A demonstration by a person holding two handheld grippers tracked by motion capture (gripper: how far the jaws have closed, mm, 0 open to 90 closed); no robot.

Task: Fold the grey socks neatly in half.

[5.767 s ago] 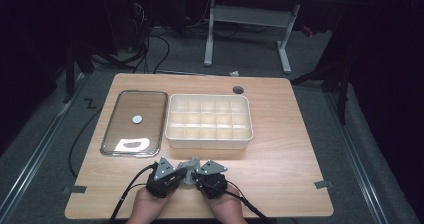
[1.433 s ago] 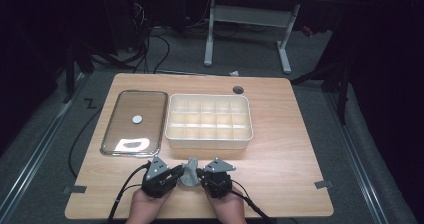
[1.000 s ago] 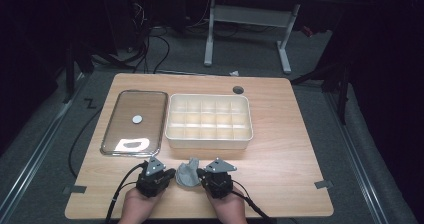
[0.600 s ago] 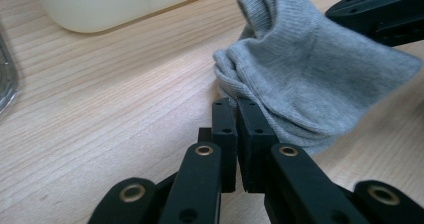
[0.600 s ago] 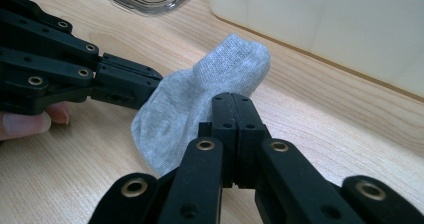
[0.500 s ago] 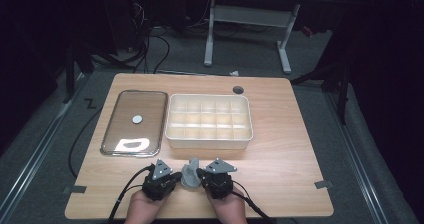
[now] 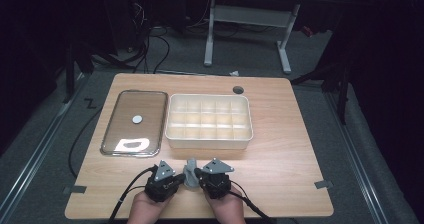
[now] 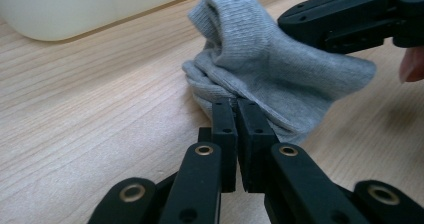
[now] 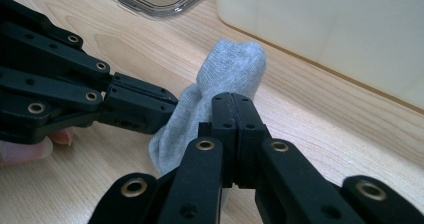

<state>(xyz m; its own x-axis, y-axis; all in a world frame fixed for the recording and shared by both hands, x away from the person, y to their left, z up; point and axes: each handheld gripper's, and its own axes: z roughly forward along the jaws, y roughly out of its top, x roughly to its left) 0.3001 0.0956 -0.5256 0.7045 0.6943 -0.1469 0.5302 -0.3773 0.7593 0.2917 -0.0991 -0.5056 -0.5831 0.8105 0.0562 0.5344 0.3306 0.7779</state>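
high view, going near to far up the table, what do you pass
The person's hands → left gripper and right gripper, both pinching the grey sock → white divided tray → round hole in the tabletop.

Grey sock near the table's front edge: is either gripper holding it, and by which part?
Both hold it. The left gripper is shut on a fold at one side of the grey sock; the right gripper pinches its other side.
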